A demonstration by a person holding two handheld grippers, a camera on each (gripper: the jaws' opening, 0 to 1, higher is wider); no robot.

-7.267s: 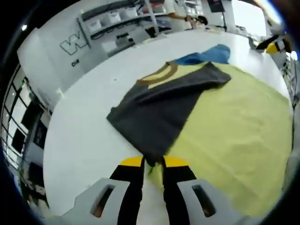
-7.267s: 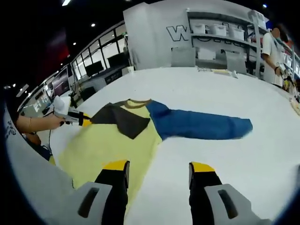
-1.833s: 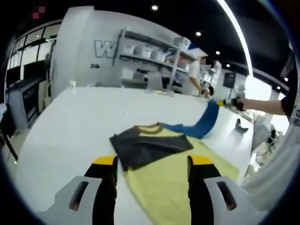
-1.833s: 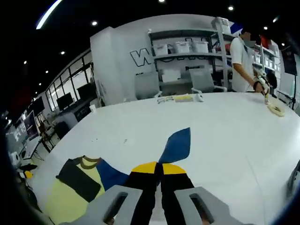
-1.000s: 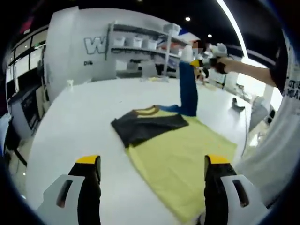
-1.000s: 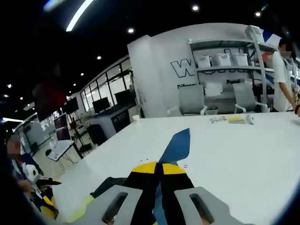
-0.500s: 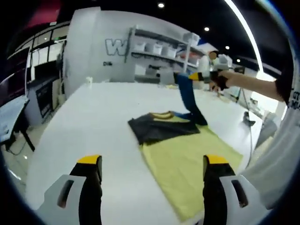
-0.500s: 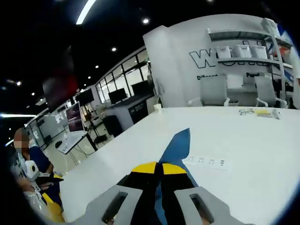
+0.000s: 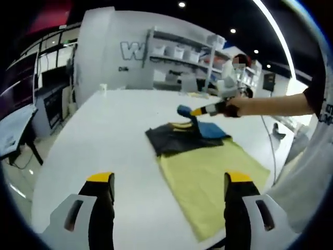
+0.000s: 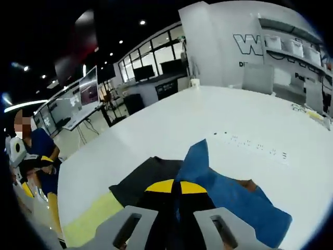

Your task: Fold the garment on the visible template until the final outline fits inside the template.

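Note:
A garment lies on the white table [image 9: 104, 130]: yellow body [image 9: 208, 172], dark grey sleeve [image 9: 166, 139] folded across the chest, blue sleeve [image 9: 210, 129] doubled back over the collar end. In the left gripper view my left gripper [image 9: 169, 179] hangs open near the table's front edge, short of the garment. The right gripper [image 9: 193, 111], held by a hand, comes in from the right, shut on the blue sleeve's end just above the dark sleeve. In the right gripper view my right gripper [image 10: 177, 186] pinches the blue sleeve [image 10: 195, 156] over the dark sleeve [image 10: 140, 182], beside the yellow body [image 10: 93, 213].
Shelves with white bins [image 9: 177, 52] and chairs stand behind the table, with a person [image 9: 237, 62] near them. Another person [image 10: 31, 151] sits off the table's left side. A faint printed strip [image 10: 255, 143] lies on the table past the garment.
The right gripper has brought the raised blue sleeve down and across the garment, now low over the dark sleeve. The left gripper stays open and back.

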